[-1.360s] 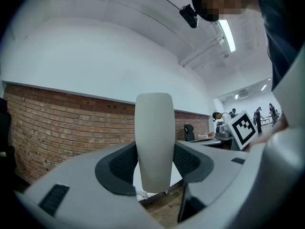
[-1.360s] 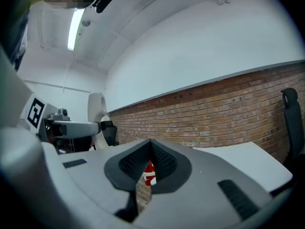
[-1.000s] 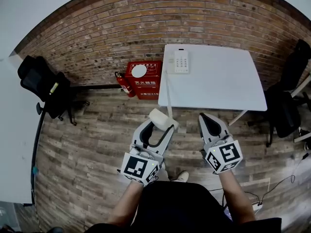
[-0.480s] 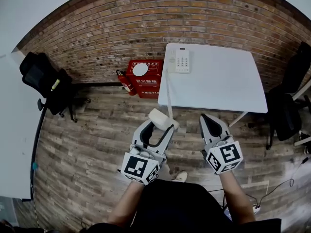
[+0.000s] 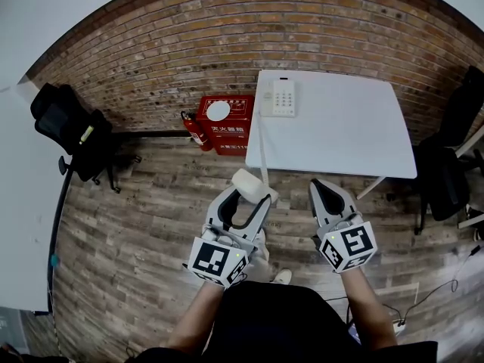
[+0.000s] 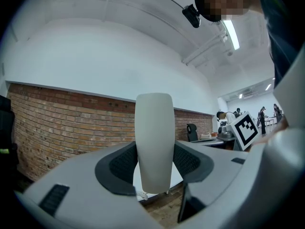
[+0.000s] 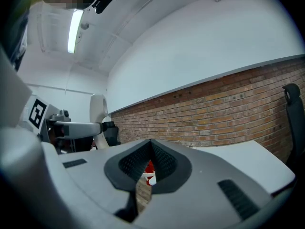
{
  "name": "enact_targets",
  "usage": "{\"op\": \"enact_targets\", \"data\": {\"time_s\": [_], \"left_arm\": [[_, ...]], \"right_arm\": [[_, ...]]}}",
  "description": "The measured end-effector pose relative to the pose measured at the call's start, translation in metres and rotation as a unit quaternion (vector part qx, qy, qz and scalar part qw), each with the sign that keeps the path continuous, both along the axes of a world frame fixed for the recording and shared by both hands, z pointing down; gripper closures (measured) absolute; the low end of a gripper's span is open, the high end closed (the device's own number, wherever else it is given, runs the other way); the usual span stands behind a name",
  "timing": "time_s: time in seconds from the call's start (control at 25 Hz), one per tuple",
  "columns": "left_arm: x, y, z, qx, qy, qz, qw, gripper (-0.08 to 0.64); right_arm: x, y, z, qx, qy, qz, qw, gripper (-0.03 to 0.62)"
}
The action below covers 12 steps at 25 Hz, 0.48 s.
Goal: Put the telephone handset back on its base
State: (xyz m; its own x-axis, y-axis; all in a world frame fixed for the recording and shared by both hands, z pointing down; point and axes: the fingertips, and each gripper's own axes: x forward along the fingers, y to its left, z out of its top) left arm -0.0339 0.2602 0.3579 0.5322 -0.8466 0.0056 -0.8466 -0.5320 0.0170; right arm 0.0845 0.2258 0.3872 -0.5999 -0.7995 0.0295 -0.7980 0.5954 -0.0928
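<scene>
indoors, left gripper (image 5: pixel 243 197) clamps the handset (image 5: pixel 253 185), right gripper (image 5: pixel 322 190) closed, white table (image 5: pixel 340 138) by brick wall (image 5: pixel 227 44).

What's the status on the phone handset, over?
Left tongs shut on handset, short of the table. Right tongs shut, empty. Base on table ahead, by the brick wall; no obstacle seen between.
</scene>
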Motion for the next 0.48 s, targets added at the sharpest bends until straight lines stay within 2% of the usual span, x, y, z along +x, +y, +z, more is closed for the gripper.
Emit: {"op": "enact_targets", "data": {"time_s": [0.48], "left_arm": [[-0.005,-0.031,0.002,-0.002,0.003,0.006,1.0000,0.325]], "right_arm": [[-0.003,-0.029,0.002,0.000,0.002,0.005,1.000,0.583]]}}
